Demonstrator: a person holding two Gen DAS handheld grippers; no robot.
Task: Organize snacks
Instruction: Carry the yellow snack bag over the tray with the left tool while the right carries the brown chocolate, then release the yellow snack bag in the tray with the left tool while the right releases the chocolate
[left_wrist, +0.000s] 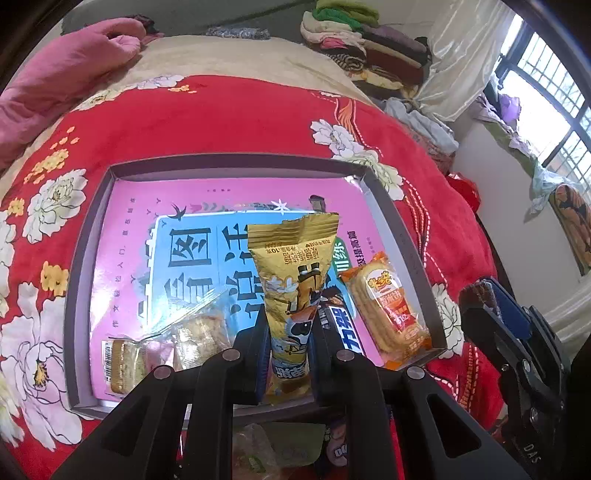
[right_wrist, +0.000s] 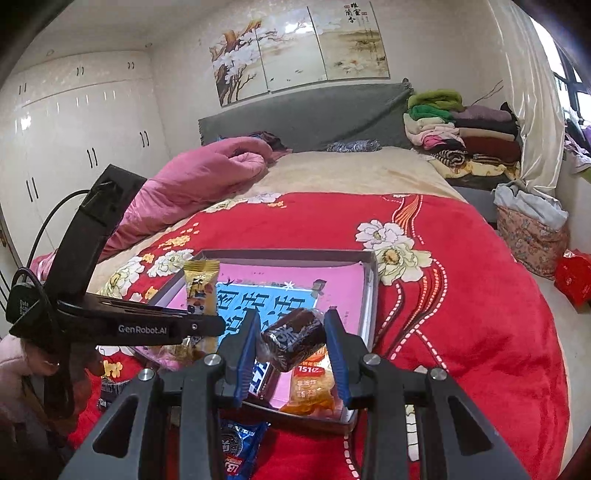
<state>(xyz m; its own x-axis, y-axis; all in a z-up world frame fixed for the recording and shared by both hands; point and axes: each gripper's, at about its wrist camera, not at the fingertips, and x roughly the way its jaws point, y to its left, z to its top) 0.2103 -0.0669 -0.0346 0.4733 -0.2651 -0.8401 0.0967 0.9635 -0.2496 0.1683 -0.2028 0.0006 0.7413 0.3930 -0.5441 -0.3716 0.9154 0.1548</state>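
While we hold the golden snack packet (left_wrist: 295, 291) clamped low in our left gripper (left_wrist: 290, 354), its long axis runs straight out along the fingers, torn top edge pointing away from us and out over the open grey box (left_wrist: 88, 236) on the red floral bedspread (left_wrist: 221, 114). The box floor, lined with a pink and blue printed sheet (left_wrist: 155, 236), lies directly ahead of and below this packet, so we judge that placing it calls mainly for going down and forward. Our left gripper is the nearer one to the bare middle of the box. Our right gripper (right_wrist: 291, 343) is closed on a dark brown wrapped cake (right_wrist: 291, 338), held crosswise between the blue pads above the box's near right corner.

The golden packet is glossy, slim and tapered toward the grip, printed with a cartoon figure. Already in the box lie an orange pack of rice crackers (left_wrist: 388, 306) at the right wall, a dark blue bar (left_wrist: 343, 332) beside it, and clear-wrapped pastries (left_wrist: 162, 343) at the near left.
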